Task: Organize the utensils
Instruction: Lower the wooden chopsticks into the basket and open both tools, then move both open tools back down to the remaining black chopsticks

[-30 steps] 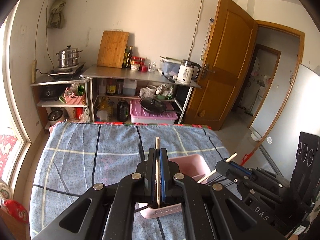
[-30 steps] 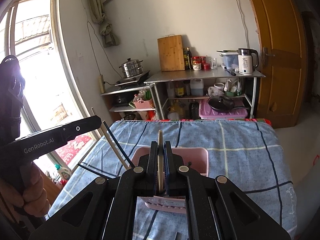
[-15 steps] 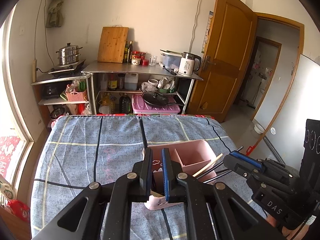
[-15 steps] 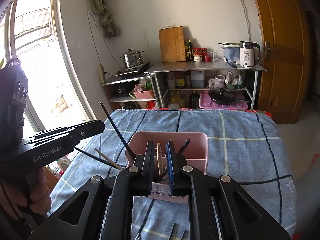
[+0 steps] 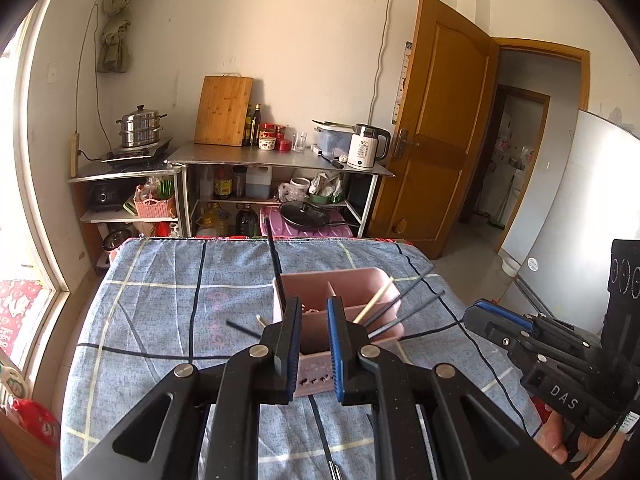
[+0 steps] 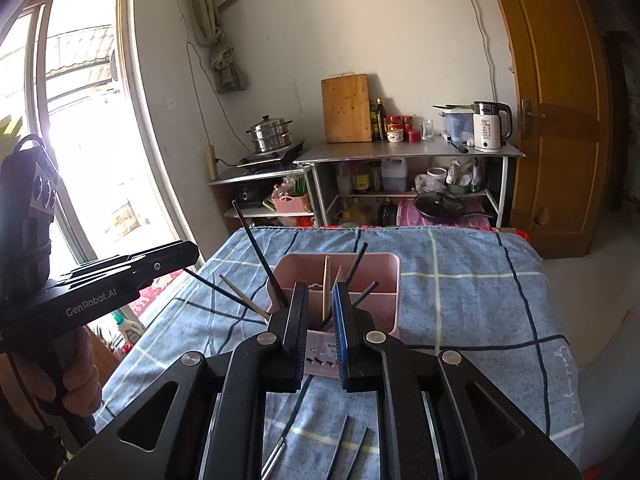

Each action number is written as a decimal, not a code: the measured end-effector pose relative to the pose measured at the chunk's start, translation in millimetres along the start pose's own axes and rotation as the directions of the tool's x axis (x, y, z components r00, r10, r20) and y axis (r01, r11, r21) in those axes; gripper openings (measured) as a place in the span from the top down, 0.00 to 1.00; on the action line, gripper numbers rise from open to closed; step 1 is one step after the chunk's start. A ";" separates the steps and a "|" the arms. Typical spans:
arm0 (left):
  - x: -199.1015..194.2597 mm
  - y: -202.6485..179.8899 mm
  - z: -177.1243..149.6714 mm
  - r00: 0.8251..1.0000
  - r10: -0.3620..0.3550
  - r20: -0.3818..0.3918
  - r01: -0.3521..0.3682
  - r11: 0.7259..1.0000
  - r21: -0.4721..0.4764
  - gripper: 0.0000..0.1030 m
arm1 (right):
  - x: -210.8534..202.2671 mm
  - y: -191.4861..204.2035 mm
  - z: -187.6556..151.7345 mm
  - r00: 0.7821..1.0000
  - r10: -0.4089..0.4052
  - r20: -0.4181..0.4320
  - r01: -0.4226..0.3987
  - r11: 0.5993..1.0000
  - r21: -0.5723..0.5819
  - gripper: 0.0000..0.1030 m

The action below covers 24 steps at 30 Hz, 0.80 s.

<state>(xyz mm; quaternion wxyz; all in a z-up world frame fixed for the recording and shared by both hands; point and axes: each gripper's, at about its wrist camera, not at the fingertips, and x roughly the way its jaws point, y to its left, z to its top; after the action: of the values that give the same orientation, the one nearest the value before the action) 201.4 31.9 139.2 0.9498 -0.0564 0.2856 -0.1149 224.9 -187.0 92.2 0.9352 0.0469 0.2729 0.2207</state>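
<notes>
A second ago each gripper pinched a pale wooden chopstick upright between its pads; now both jaws stand slightly parted with nothing between them. The left gripper point(image 5: 313, 312) hangs just behind the near wall of the pink utensil holder point(image 5: 344, 280), and its jaws are opening a little further. The right gripper point(image 6: 320, 298) has its jaws parted by a narrow gap and empty, the holder point(image 6: 380, 258) showing through that gap. The chopsticks now lean inside the holder: a pale wooden chopstick point(image 6: 326, 288) stands near the divider, dark chopsticks point(image 6: 356, 260) lean beside it, and a long dark one point(image 6: 256, 252) slants out over the holder's left corner. In the left wrist view a pale stick point(image 5: 378, 295) and several dark ones point(image 5: 416, 280) fan out over the holder's right rim. The holder sits on the blue checked cloth point(image 5: 168, 304) covering the table, and both cameras now see it from further back than a second ago. A few more utensils point(image 6: 352, 444) lie on the cloth below the right gripper. A hand point(image 6: 76, 376) grips the left tool's handle.
</notes>
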 end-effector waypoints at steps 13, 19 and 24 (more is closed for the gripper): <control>-29.9 -18.4 -74.4 0.998 -0.045 -0.039 0.044 0.999 -0.011 0.88 | -34.2 -15.3 -64.5 0.998 -0.024 -0.052 0.027 0.998 0.059 0.88; -39.0 -22.5 -107.1 0.998 -0.047 -0.049 0.047 0.999 -0.017 0.88 | -44.3 -16.5 -97.4 0.996 -0.024 -0.086 0.031 0.996 0.086 0.88; -42.3 -26.4 -134.7 0.996 -0.046 -0.073 0.045 0.999 -0.016 0.88 | -45.2 -18.3 -120.7 0.991 -0.031 -0.127 0.043 0.994 0.098 0.88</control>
<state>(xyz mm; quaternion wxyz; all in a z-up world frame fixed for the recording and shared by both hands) 87.3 11.4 54.3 0.9354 -0.0655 0.3195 -0.1366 133.8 -227.2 8.3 0.9165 0.0751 0.3428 0.1917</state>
